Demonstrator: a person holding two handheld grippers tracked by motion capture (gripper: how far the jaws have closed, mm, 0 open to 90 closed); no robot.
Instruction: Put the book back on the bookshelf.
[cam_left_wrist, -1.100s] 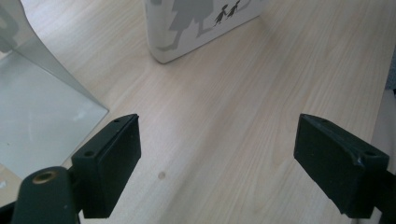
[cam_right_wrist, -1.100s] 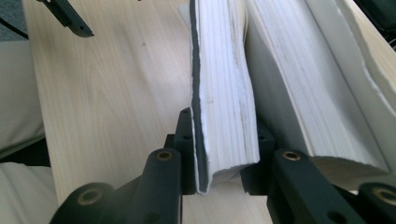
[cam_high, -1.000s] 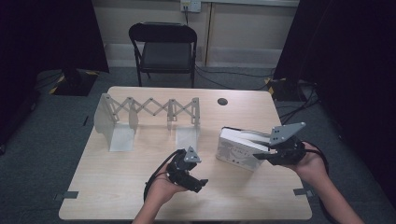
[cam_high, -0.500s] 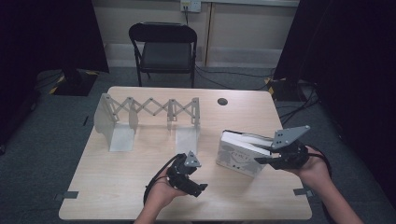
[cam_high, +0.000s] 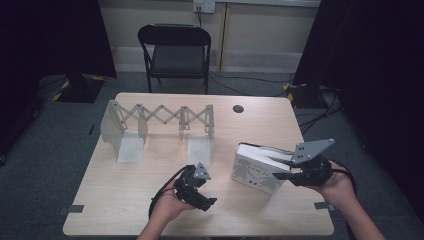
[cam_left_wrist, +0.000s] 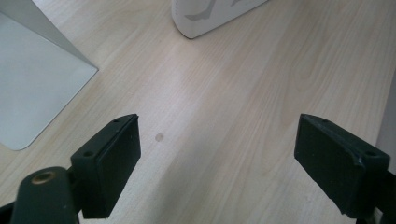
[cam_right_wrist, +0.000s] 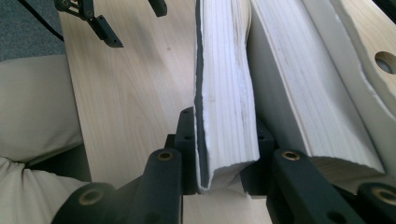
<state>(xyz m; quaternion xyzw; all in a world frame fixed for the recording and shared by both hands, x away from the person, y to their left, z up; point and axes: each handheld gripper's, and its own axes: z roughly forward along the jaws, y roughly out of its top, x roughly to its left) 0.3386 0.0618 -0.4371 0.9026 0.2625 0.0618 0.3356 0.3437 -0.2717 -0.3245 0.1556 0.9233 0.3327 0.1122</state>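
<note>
A white book (cam_high: 255, 172) with a patterned cover stands tilted on its edge at the table's front right. My right gripper (cam_high: 281, 175) is shut on its near end, and the right gripper view has the pads (cam_right_wrist: 184, 135) pressing both sides of the page block (cam_right_wrist: 224, 93). A second white block of pages (cam_right_wrist: 303, 93) lies right beside it. My left gripper (cam_high: 201, 194) rests low over the table's front middle, open, with bare wood between its jaws (cam_left_wrist: 217, 158). The book's corner (cam_left_wrist: 210, 14) lies ahead of it.
A white expanding rack (cam_high: 160, 120) with upright plates stands across the table's far left; one plate foot (cam_left_wrist: 32, 84) is close to my left gripper. A cable hole (cam_high: 238, 108) sits at the far middle. A black chair (cam_high: 175, 47) stands beyond the table (cam_high: 125, 200).
</note>
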